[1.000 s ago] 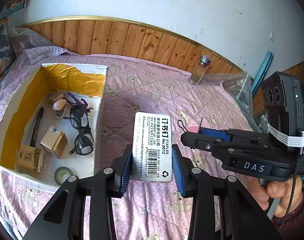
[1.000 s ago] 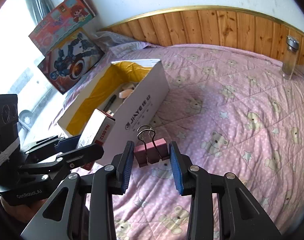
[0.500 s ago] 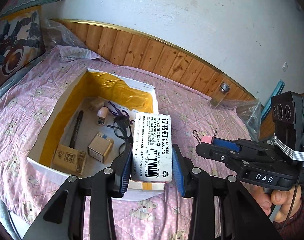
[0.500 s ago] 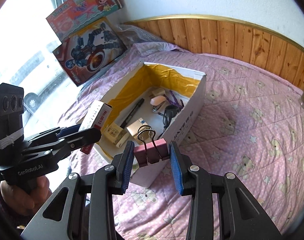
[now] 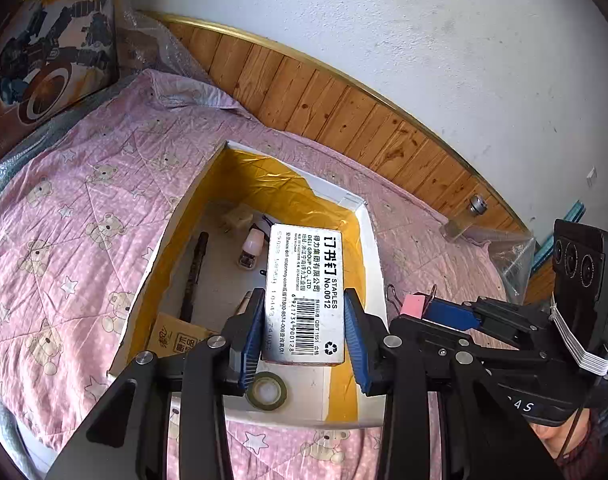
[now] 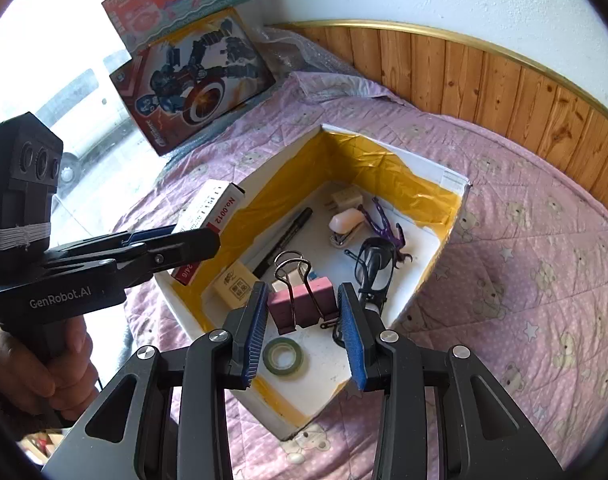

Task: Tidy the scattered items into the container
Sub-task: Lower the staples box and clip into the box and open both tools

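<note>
My left gripper is shut on a white staples box, held above the open white box with yellow lining on the pink quilt. The right gripper is shut on a pink binder clip, hovering over the same box. In the right wrist view the left gripper and its staples box hang over the box's left wall. Inside lie a black marker, glasses, a small stapler, a tape roll and small cartons.
A glass jar stands by the wooden headboard. Toy boxes lean at the bed's left side by a window. A person's hand holds the left gripper. Pink quilt spreads to the right of the box.
Both grippers have swung left and over the open box with their loads. The box has come from the side of each view to directly under the fingers.
</note>
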`<control>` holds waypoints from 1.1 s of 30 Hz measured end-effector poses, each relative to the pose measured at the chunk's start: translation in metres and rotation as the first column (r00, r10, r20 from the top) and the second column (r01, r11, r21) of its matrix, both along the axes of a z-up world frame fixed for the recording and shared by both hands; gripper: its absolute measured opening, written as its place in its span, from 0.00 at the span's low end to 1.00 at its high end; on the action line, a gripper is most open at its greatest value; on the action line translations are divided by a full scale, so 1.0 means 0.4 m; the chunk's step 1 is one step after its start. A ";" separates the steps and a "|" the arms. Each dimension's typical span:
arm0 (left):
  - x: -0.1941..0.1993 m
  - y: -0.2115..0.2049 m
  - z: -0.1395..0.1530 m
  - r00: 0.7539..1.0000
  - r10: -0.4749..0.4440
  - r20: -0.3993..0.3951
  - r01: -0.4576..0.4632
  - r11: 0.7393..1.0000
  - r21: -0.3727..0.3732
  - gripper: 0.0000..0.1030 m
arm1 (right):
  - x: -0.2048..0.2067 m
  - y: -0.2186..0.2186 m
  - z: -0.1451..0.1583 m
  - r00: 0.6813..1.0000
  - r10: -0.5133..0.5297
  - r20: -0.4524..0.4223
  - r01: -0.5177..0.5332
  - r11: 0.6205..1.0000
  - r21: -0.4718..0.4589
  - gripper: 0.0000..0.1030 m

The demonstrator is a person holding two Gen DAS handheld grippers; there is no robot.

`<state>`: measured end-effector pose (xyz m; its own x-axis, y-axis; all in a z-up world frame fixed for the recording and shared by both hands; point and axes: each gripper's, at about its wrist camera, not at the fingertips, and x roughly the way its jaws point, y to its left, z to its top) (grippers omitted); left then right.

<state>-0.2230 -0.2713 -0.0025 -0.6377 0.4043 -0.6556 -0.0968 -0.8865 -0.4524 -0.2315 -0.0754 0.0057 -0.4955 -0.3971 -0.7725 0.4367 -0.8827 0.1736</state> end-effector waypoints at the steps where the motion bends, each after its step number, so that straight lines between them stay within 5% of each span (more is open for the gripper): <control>1: -0.012 -0.002 -0.004 1.000 0.001 0.011 -0.001 1.000 0.002 0.38 | -0.013 -0.007 -0.002 1.000 0.002 0.002 -0.002 1.000 0.006 0.36; 17: -0.205 -0.021 -0.095 0.981 0.046 0.186 -0.050 0.999 0.014 0.38 | -0.209 -0.087 -0.091 0.996 0.035 0.083 -0.049 0.982 0.180 0.37; 22: -0.246 -0.022 -0.127 0.975 0.054 0.216 -0.053 0.999 -0.008 0.42 | -0.252 -0.097 -0.111 0.994 0.045 0.099 -0.062 0.983 0.173 0.46; 33: -0.224 -0.071 -0.095 0.979 0.083 0.185 -0.087 0.996 0.013 0.42 | -0.268 -0.045 -0.109 0.991 -0.022 0.129 0.006 0.992 0.124 0.46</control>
<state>-0.3127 -0.2999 -0.0404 -0.5396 0.3686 -0.7569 0.0654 -0.8780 -0.4742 -0.3389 -0.0933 -0.0380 -0.3928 -0.2885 -0.8732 0.4054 -0.9066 0.1172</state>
